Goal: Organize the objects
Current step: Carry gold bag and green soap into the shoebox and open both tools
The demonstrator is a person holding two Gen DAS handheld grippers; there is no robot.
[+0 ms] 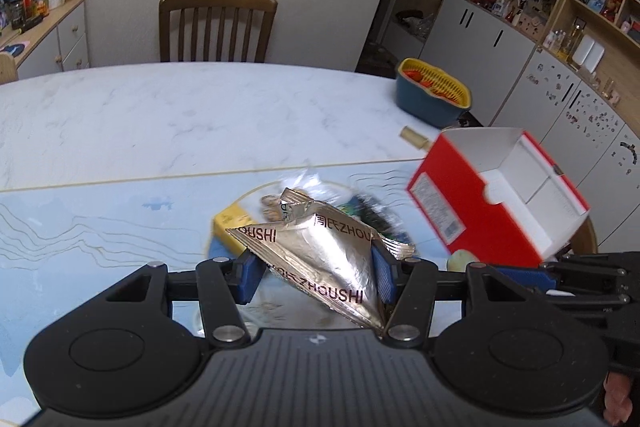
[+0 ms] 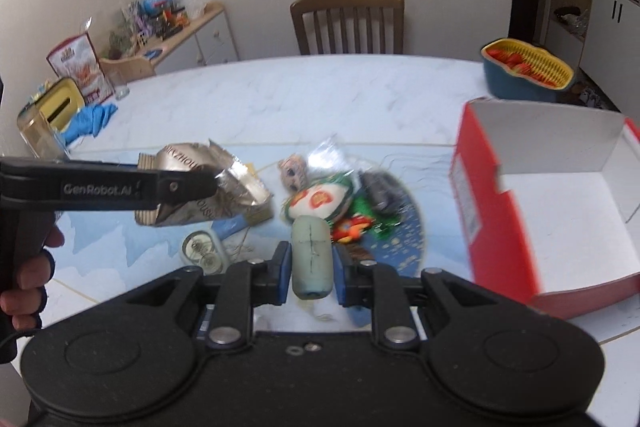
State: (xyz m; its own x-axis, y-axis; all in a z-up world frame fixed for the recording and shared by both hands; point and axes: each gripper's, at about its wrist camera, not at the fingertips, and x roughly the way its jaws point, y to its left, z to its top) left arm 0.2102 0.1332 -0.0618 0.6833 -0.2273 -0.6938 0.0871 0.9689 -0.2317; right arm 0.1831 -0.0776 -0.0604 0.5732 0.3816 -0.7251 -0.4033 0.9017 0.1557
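Observation:
My left gripper (image 1: 316, 273) is shut on a crumpled gold foil packet (image 1: 320, 255) printed ZHOUSHI, held above the blue mat. From the right wrist view that same left gripper (image 2: 208, 183) shows at the left with the foil packet (image 2: 200, 187) in its fingers. My right gripper (image 2: 311, 267) is shut on a pale green cylinder (image 2: 311, 259) with a dark cross scratched on it. Below both lies a pile of small items (image 2: 332, 203): a knitted face toy, a white-and-green pouch, a red-orange toy. An open red box (image 2: 560, 211) with a white inside stands to the right.
A blue basin with a yellow strainer (image 2: 528, 71) sits at the table's far right. A yellow-lidded jar (image 2: 52, 119), a blue cloth (image 2: 92, 121) and a snack box (image 2: 78, 67) stand at the far left. A wooden chair (image 2: 348, 23) is behind the table. A round tin (image 2: 200, 251) lies on the mat.

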